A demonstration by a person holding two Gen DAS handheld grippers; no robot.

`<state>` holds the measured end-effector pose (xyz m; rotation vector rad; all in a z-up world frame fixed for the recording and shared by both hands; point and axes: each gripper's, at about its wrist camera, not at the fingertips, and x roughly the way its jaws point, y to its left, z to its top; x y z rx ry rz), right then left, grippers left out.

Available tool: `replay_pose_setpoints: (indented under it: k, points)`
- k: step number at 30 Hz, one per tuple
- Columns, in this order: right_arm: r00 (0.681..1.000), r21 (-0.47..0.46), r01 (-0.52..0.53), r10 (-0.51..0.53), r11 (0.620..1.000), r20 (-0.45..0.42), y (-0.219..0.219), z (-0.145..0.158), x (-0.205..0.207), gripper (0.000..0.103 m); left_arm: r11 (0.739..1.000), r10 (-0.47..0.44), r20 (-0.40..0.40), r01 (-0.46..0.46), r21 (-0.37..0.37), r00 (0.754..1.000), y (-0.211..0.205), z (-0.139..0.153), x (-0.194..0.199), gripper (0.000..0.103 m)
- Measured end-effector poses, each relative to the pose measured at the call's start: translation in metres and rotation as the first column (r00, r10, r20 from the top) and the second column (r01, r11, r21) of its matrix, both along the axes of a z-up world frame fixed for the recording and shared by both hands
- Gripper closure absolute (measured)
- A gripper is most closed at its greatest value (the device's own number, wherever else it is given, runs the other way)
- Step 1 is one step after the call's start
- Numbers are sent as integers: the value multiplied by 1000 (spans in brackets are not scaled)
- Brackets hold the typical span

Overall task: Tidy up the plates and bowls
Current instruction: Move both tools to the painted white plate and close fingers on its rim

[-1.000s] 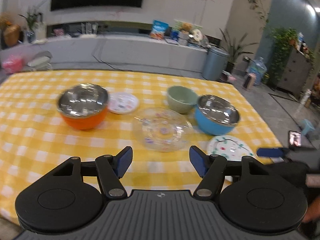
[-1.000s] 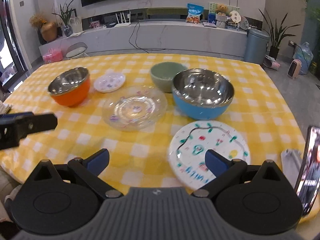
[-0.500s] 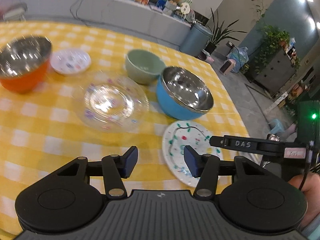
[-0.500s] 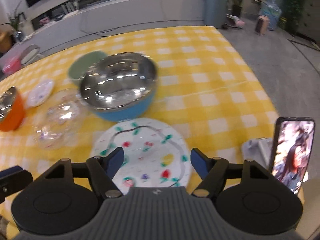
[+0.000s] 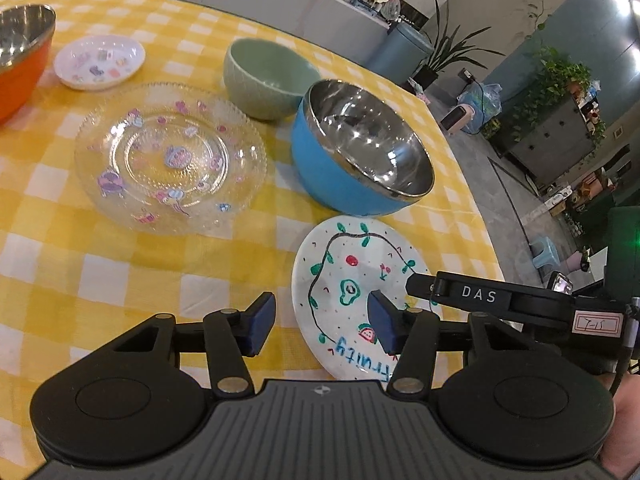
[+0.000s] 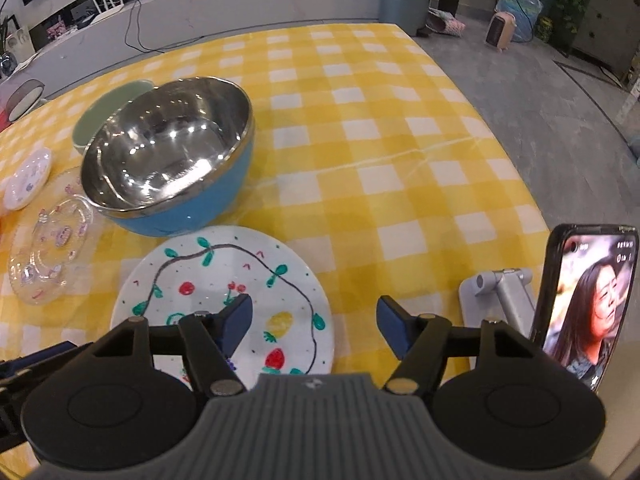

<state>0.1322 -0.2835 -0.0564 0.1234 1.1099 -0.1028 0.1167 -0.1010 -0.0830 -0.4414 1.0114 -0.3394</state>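
Plates and bowls sit spread over the yellow checked cloth [image 5: 120, 280]; the painted plate [image 6: 240, 280] lies nearest, at the table's near edge, just in front of the blue bowl [image 5: 352, 152]; the glass plate [image 5: 168, 156] is to its left, the green bowl [image 5: 268, 76] behind, the small plate [image 5: 100, 60] and the orange bowl [image 5: 20, 60] farther left. Both grippers have come down and in on the painted plate since a second ago, when they looked across the whole table. The left gripper [image 5: 320, 320] has narrowed from wide to part open, its jaws straddling the plate's left rim and holding nothing; the right gripper [image 6: 314, 320] has likewise narrowed to part open, its jaws straddling the right rim and empty (whether any pad touches the plate I cannot quite tell). That suggests the painted plate is the first pick, probably a two-sided lift toward stacking it with the other plates; nothing is sorted yet. A phone [image 6: 588, 308] on its stand [image 6: 500, 292] sits close to the right.
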Motion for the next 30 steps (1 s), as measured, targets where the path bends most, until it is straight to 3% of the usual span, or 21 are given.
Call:
replay_pose_setpoints:
  k: [8, 12, 15, 20, 30]
  points:
    - [999, 120, 14, -8, 993, -43, -5, -14, 8, 32, 1000, -3, -17, 3, -15, 1000, -3, -11, 5, 51]
    - [999, 136, 18, -13, 991, -42, -5, -16, 10, 32, 1000, 3, -19, -3, -22, 1000, -2, -13, 6, 56]
    - [1000, 150, 6, -1, 989, -31, -5, -17, 10, 40, 1000, 5, -19, -5, -22, 1000, -2, -13, 6, 59]
    - [1000, 134, -13, 16, 991, -25, 0, -17, 8, 43, 1000, 18, -19, -18, -14, 1000, 3, -14, 7, 62]
    - [991, 238, -123, 133, 964, -26, 15, -13, -1, 51, 998, 59, -20, -59, 22, 998, 27, -14, 5, 65]
